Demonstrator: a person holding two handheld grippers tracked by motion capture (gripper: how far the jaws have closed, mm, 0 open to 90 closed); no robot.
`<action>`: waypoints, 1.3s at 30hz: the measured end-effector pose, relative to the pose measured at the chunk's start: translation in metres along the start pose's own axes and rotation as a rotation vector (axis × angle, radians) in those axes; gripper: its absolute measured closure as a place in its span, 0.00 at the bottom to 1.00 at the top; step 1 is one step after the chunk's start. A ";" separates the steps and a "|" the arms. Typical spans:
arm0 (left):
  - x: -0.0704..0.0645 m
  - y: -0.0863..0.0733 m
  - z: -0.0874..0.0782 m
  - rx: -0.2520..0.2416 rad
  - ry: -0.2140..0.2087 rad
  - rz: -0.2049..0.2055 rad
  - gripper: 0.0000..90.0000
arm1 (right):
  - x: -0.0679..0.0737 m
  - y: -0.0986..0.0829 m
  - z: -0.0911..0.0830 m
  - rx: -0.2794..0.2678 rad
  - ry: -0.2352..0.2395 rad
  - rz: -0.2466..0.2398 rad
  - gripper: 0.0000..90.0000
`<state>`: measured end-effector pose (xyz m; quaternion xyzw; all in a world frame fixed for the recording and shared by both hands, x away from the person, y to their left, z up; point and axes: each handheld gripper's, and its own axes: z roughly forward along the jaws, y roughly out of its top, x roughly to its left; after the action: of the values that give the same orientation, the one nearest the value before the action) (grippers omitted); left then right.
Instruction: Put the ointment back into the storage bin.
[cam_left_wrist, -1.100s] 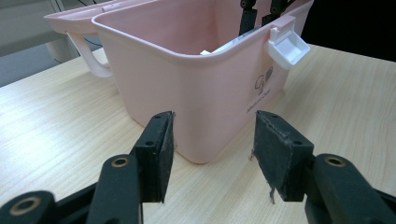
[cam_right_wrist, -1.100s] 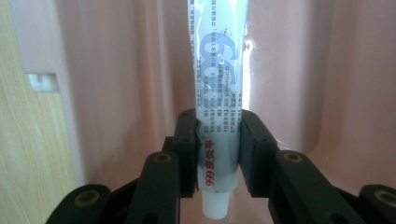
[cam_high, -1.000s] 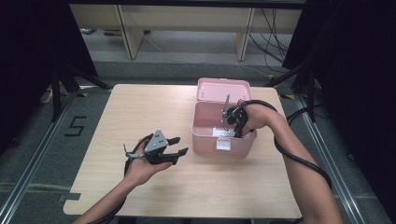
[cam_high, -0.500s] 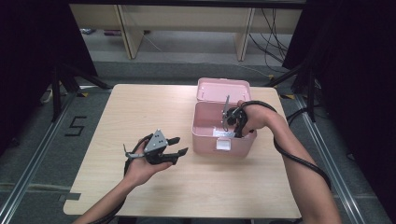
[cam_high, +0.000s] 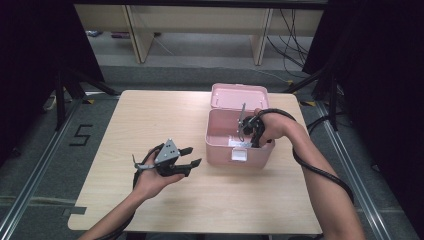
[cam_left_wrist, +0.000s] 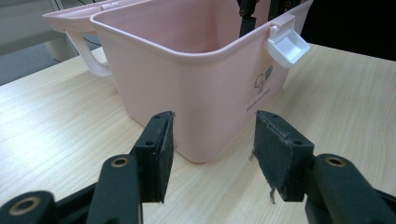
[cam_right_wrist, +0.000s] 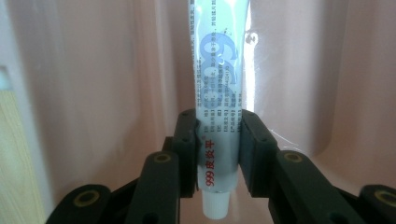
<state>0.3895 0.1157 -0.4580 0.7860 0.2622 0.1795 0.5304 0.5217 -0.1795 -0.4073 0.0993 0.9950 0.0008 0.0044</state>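
Two tools are at work over the wooden table (cam_high: 125, 120), one in each of the person's hands. The right tool (cam_high: 248, 131) reaches down into the open pink box (cam_high: 220, 145), and its jaws are pinched on a white and blue ointment tube (cam_right_wrist: 218, 93) near the tube's capped end. In the right gripper view the tube runs straight up between the jaws, its white cap (cam_right_wrist: 215, 206) pointing toward the camera and its far end up against the pink inner wall of the box. The box stands on the right half of the table with its lid (cam_high: 239, 95) folded back behind it and a white latch (cam_left_wrist: 288, 45) hanging on its front wall. The left tool (cam_high: 190, 156) is held low over the table just left of the box, apart from it, with its jaws spread wide and nothing between them. In the left gripper view those jaws frame the box's near corner, and a pink handle (cam_left_wrist: 86, 51) shows at the box's side
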 end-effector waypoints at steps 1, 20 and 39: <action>0.000 0.000 0.000 0.001 0.000 0.002 0.53 | 0.000 0.000 0.000 0.002 0.000 -0.001 0.80; 0.000 0.000 0.001 -0.001 -0.002 0.002 0.53 | -0.008 -0.007 -0.012 -0.068 -0.033 -0.012 0.72; -0.003 0.003 0.005 -0.023 -0.003 -0.020 0.56 | 0.004 -0.019 -0.031 -0.126 -0.107 0.075 0.96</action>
<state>0.3901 0.1091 -0.4568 0.7775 0.2672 0.1759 0.5415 0.5135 -0.1972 -0.3759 0.1361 0.9869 0.0582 0.0639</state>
